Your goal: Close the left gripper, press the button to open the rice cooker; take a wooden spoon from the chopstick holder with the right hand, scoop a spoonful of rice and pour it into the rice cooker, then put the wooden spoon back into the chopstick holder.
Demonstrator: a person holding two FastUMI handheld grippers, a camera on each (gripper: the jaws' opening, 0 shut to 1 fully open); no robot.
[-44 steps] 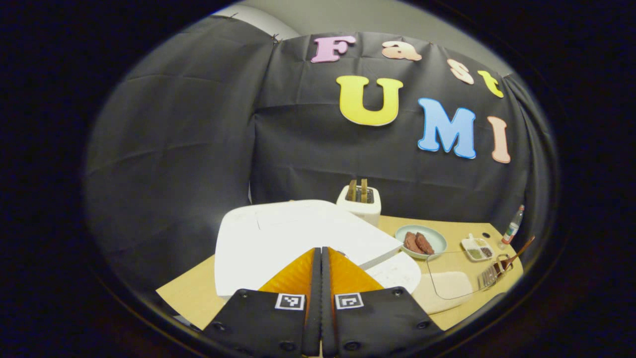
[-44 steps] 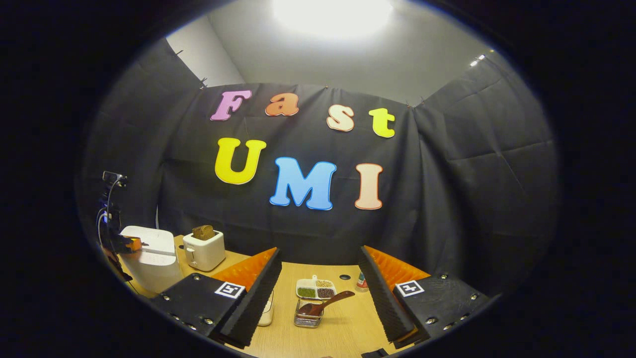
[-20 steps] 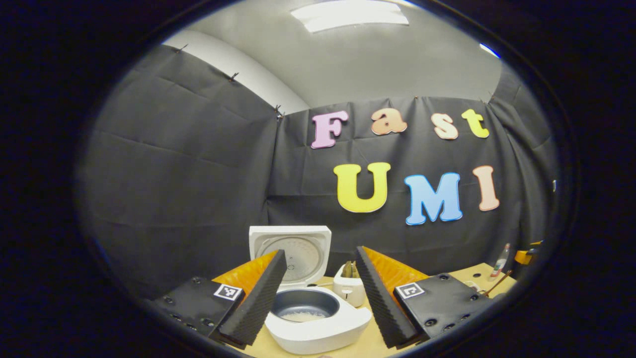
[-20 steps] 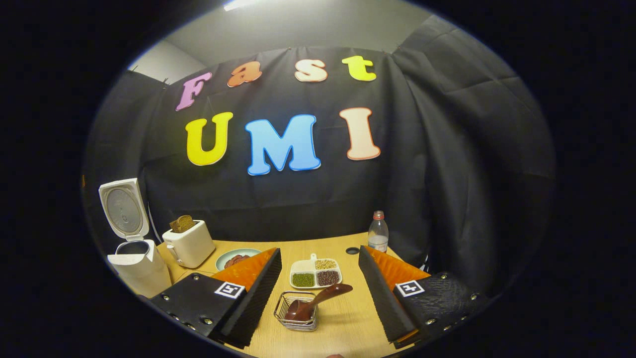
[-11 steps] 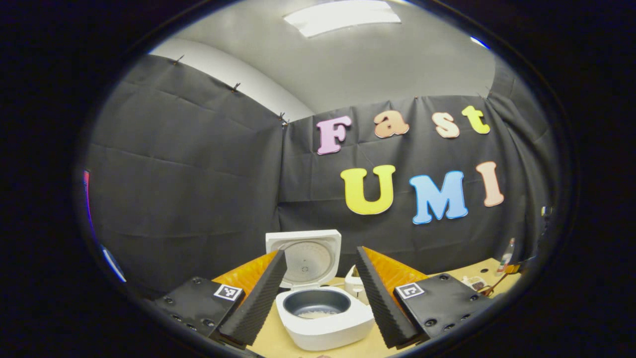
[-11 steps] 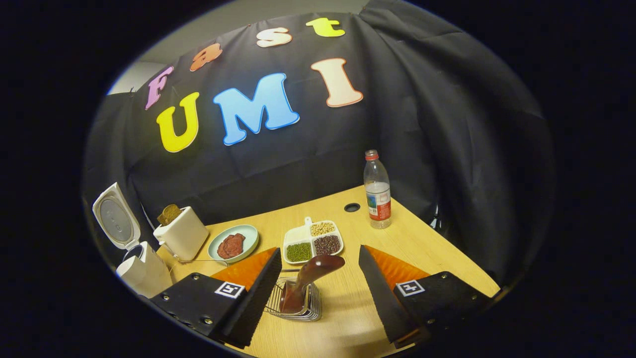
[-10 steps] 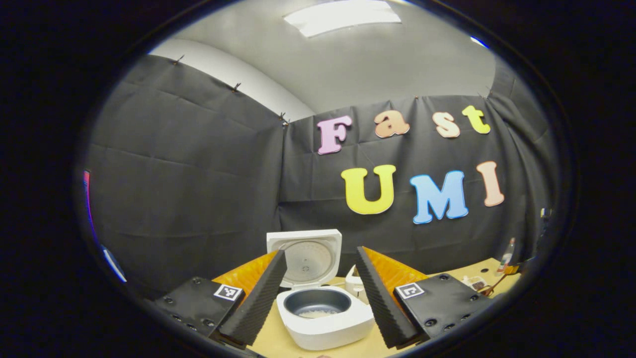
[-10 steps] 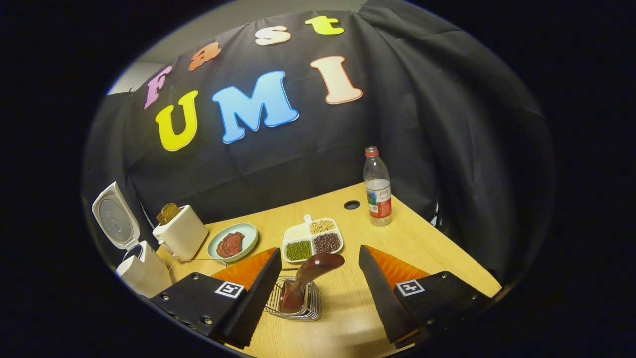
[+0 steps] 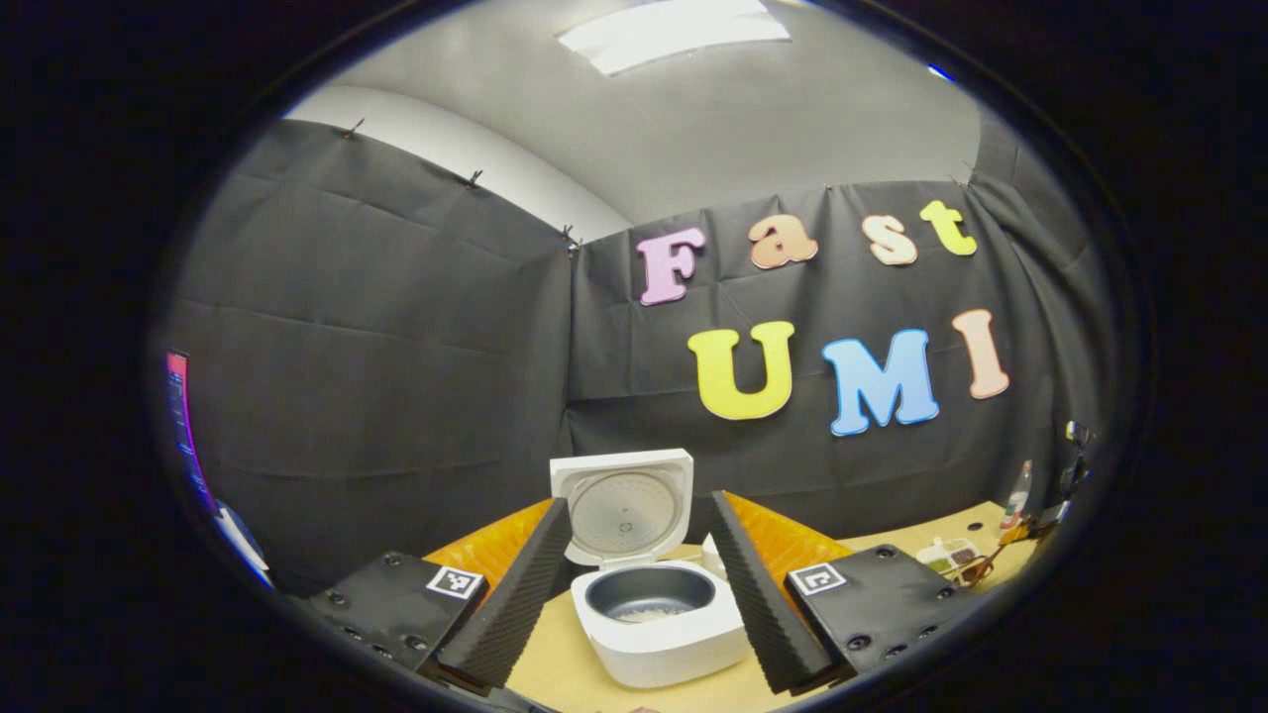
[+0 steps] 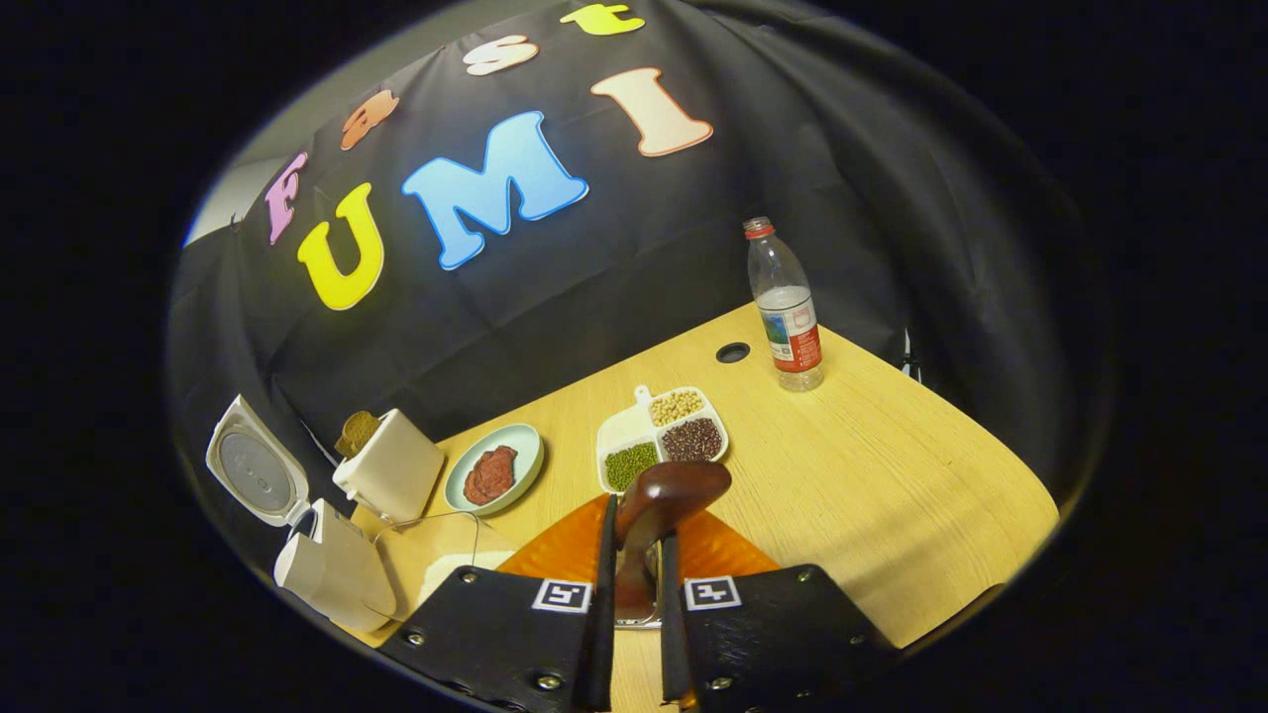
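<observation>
In the right gripper view my right gripper (image 10: 636, 530) is shut on the handle of the dark wooden spoon (image 10: 674, 485), which stands upright in the wire chopstick holder (image 10: 642, 621). The fingers hide most of the holder. The white rice cooker (image 10: 332, 574) stands at the far left with its lid (image 10: 253, 473) raised. In the left gripper view my left gripper (image 9: 639, 505) is open and holds nothing. Beyond it, the rice cooker (image 9: 659, 634) is open, with a little white rice in its dark pot (image 9: 649, 594) and the lid (image 9: 622, 510) upright.
On the wooden table (image 10: 872, 475) are a white toaster (image 10: 391, 465) with bread, a pale plate (image 10: 495, 473) of brown food, a divided dish (image 10: 662, 436) of beans, a water bottle (image 10: 788, 307) and a clear container (image 10: 441, 555) beside the cooker.
My right gripper tilted down over the holder and went from open to shut on the spoon handle. My left gripper stayed open and the cooker sits slightly farther right in its view.
</observation>
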